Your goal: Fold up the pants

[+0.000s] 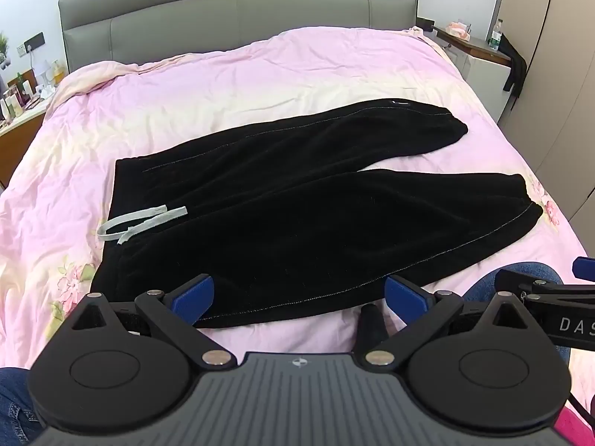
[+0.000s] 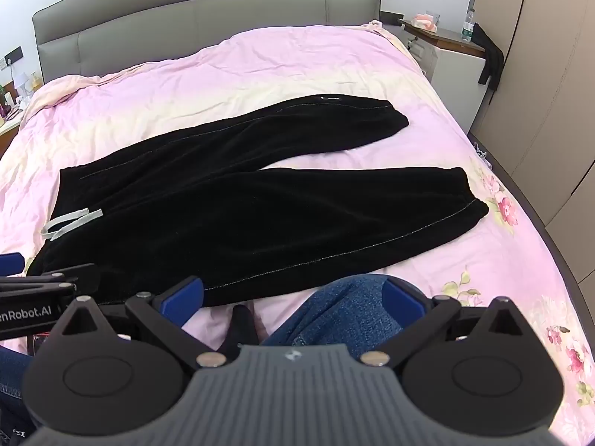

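A pair of black, soft-looking fleece pants (image 1: 297, 200) lies spread flat across a bed covered by a rumpled pink duvet with a floral print (image 1: 260, 70). The waistband sits toward the left side of the bed, and a pale grey drawstring (image 1: 143, 221) trails off it onto the pink cloth. The two legs run to the right and part into a narrow V, so a wedge of duvet shows between them; the far leg ends in a cuff near the right-hand side of the bed, and the near leg's cuff lies closer to the foot. A thin light seam line runs along each leg.

Both tools hang low at the near edge, angled down toward the bedding. The left gripper (image 1: 299, 297), black with blue pads, has its jaws spread wide and nothing between them; the near hem of the pants lies just beyond its tips. The right gripper (image 2: 293, 297) is likewise spread wide and empty. Between its fingers, in the right wrist view, I see a knee in blue denim (image 2: 353, 308) resting on the duvet and a dark-socked foot (image 2: 241, 323) beside it.

Behind the bed stands a grey padded headboard (image 1: 238, 11). To the right is a bedside cabinet with a plastic water bottle (image 1: 494, 35) on top, and a dark garment (image 1: 515, 67) hangs over its edge. A cluttered shelf sits far left.
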`<state>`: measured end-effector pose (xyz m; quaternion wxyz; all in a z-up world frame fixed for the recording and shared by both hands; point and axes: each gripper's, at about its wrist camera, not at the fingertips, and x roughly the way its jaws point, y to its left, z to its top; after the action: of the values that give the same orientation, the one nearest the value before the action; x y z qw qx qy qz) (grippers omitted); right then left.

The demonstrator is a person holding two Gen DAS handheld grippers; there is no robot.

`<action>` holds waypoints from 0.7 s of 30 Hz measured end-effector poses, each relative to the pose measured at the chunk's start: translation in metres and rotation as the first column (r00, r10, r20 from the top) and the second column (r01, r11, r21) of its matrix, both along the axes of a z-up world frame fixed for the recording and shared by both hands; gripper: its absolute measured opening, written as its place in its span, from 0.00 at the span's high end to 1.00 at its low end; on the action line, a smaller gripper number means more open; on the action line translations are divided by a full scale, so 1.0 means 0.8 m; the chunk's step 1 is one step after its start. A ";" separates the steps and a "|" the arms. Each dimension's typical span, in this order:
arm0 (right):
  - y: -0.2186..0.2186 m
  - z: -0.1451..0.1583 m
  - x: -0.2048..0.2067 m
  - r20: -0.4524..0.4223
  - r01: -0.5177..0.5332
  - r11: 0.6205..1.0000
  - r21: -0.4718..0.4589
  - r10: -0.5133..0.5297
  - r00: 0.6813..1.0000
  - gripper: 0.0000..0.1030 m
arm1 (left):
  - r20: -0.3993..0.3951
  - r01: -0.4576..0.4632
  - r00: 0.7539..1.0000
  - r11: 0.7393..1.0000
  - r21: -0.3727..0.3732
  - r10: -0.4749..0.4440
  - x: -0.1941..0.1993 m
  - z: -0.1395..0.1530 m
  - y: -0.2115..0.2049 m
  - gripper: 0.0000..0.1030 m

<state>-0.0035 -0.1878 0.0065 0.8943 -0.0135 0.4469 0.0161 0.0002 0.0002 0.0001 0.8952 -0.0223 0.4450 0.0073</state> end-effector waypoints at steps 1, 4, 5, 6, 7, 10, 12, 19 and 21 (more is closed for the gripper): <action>0.000 0.000 0.000 0.000 -0.002 1.000 0.000 0.002 1.000 0.05 | 0.002 0.001 1.000 1.000 0.001 -0.001 0.000 0.000 0.000 0.00; 0.000 0.001 -0.002 0.007 -0.002 1.000 0.003 0.002 1.000 0.05 | 0.008 0.000 1.000 1.000 0.006 0.000 0.000 0.002 0.000 0.00; 0.001 0.001 -0.002 0.007 0.000 1.000 0.002 0.000 1.000 0.05 | 0.010 -0.001 1.000 1.000 0.007 0.001 0.000 0.003 0.000 0.00; 0.001 0.001 -0.002 0.007 0.000 1.000 0.001 0.000 1.000 0.05 | 0.013 -0.001 1.000 1.000 0.007 0.001 0.000 0.003 0.000 0.00; -0.002 0.002 0.001 0.007 0.001 1.000 0.002 -0.001 1.000 0.05 | 0.015 -0.001 1.000 1.000 0.008 0.001 -0.001 0.004 -0.001 0.00; -0.006 0.000 -0.002 0.006 0.002 1.000 0.001 -0.002 1.000 0.05 | 0.021 -0.002 1.000 1.000 0.010 0.002 -0.002 0.005 -0.003 0.00; -0.007 0.000 -0.002 0.006 0.004 1.000 0.001 -0.004 1.000 0.05 | 0.025 -0.003 1.000 1.000 0.009 0.002 -0.005 0.007 -0.005 0.00; -0.004 0.000 0.001 0.005 0.011 1.000 0.002 -0.011 1.000 0.05 | 0.004 0.010 1.000 1.000 -0.007 -0.010 -0.001 -0.007 -0.001 0.00; -0.004 -0.002 0.002 0.004 0.010 1.000 0.003 -0.010 1.000 0.05 | 0.006 0.010 1.000 1.000 -0.008 -0.010 -0.002 -0.008 -0.001 0.00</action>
<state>-0.0017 -0.1906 0.0050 0.8953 -0.0100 0.4451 0.0120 -0.0012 -0.0007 -0.0066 0.8964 -0.0236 0.4427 0.0009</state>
